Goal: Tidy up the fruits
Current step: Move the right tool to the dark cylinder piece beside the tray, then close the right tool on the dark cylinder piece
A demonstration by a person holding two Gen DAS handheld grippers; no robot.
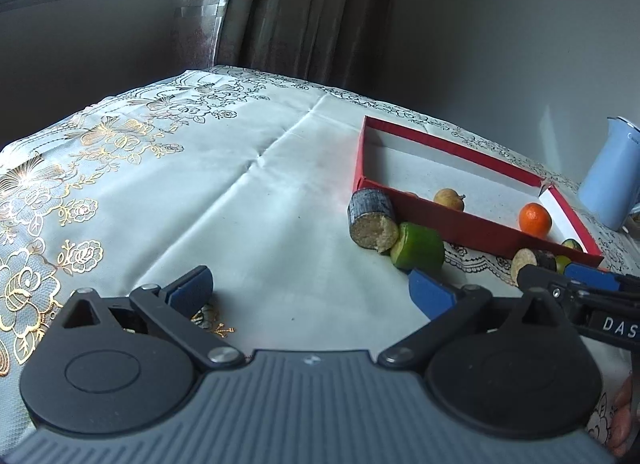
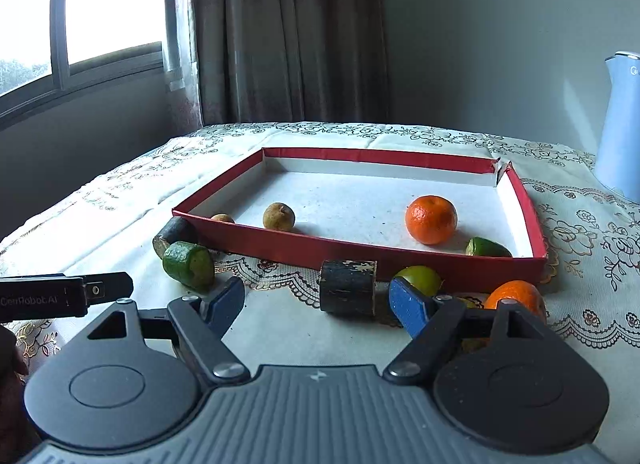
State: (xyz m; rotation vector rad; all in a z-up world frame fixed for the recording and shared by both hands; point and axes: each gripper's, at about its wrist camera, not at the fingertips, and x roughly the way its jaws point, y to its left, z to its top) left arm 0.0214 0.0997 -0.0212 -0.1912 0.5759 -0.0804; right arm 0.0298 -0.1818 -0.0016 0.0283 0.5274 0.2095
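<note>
From the right wrist we count two dark stubs, the nearer (image 2: pixel 348 287) lying with its long axis three-to-nine, between our right gripper's (image 2: pixel 316 302) spread, empty fingers. Two oranges: one (image 2: pixel 431 219) in the red tray (image 2: pixel 400 260) at one o'clock. Our left gripper (image 1: pixel 310 290) gapes wide, empty.

Open cloth: I see bare desk (image 1: pixel 248 199) left of the red tray (image 2: pixel 360 254)
Tray front: dark log piece (image 2: pixel 348 288), green piece (image 2: pixel 188 264), lime (image 2: pixel 420 278) crowd its near wall
Tray inside: mostly bare around orange (image 2: pixel 431 219)
Right edge: blue jug (image 2: pixel 618 127) blocks
</note>
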